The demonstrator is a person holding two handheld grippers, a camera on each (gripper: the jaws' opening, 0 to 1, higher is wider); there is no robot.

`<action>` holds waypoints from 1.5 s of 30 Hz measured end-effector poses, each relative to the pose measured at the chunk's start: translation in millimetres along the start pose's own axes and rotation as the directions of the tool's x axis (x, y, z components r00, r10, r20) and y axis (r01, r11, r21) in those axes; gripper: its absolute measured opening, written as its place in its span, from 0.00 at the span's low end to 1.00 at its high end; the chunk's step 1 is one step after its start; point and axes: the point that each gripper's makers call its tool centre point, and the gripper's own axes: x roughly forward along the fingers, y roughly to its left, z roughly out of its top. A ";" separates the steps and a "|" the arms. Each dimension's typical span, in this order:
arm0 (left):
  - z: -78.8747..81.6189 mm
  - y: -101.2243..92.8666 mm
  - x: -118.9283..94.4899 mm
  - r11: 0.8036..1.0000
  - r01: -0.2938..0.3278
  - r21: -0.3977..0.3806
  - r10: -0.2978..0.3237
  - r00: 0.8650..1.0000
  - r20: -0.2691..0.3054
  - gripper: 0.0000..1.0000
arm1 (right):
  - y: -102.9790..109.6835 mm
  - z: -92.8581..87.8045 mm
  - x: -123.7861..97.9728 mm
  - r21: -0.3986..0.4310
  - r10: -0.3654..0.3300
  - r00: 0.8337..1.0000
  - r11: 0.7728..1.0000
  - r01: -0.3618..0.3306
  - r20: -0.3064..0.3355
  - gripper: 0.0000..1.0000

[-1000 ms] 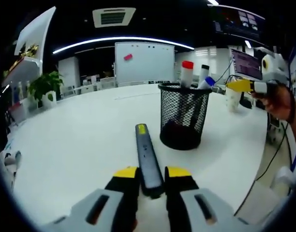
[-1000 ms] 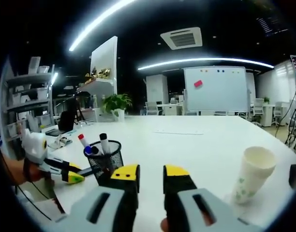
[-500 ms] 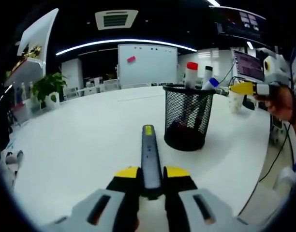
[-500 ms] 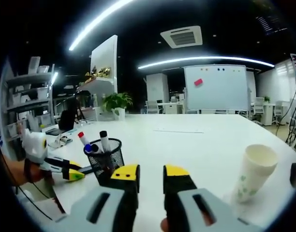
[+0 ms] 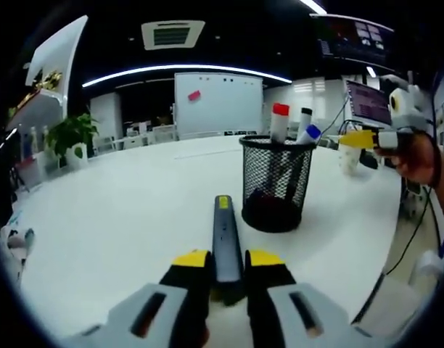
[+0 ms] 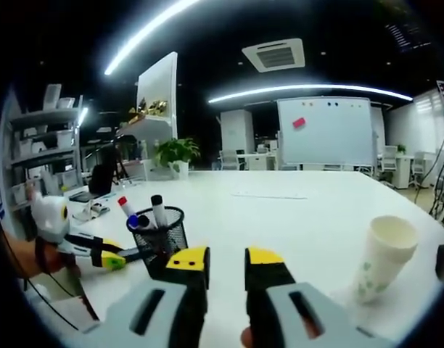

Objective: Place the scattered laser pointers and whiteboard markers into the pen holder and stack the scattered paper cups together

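— How many markers [image 5: 280, 123] stood in the pen holder [image 5: 275, 183]?
— Three: red, black and blue caps.
— Laser pointers [image 5: 223, 235]?
— One.
— Paper cups [image 6: 381, 257]?
— One stack; its number could not be told.

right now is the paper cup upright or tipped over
Upright. In the right gripper view the paper cup stands on the white table on its narrow base with its open mouth facing up; the lean looks like lens distortion.
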 end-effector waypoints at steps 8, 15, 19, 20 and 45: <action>11.5 0.4 -2.2 1.000 0.007 -0.006 -0.007 0.999 0.045 0.19 | -1.4 -4.9 -2.2 0.001 -0.005 1.000 1.000 0.005 -0.012 0.20; 24.8 2.0 -4.5 1.000 0.003 0.016 -0.005 0.996 0.090 0.19 | -0.9 -4.7 -1.1 0.003 -0.003 1.000 1.000 0.003 -0.011 0.20; 28.3 1.9 -5.2 1.000 0.007 0.020 -0.009 0.995 0.097 0.19 | 0.6 -3.2 -0.5 0.002 0.001 1.000 1.000 -0.001 -0.006 0.20; 29.9 2.0 -5.8 1.000 0.009 0.019 -0.011 0.995 0.100 0.19 | 0.6 -3.6 -0.4 0.002 0.001 1.000 1.000 -0.001 -0.008 0.20; 60.0 2.9 -15.5 1.000 0.029 0.000 -0.029 0.986 0.165 0.19 | -0.3 0.6 -0.1 -0.002 0.004 1.000 1.000 -0.004 0.000 0.20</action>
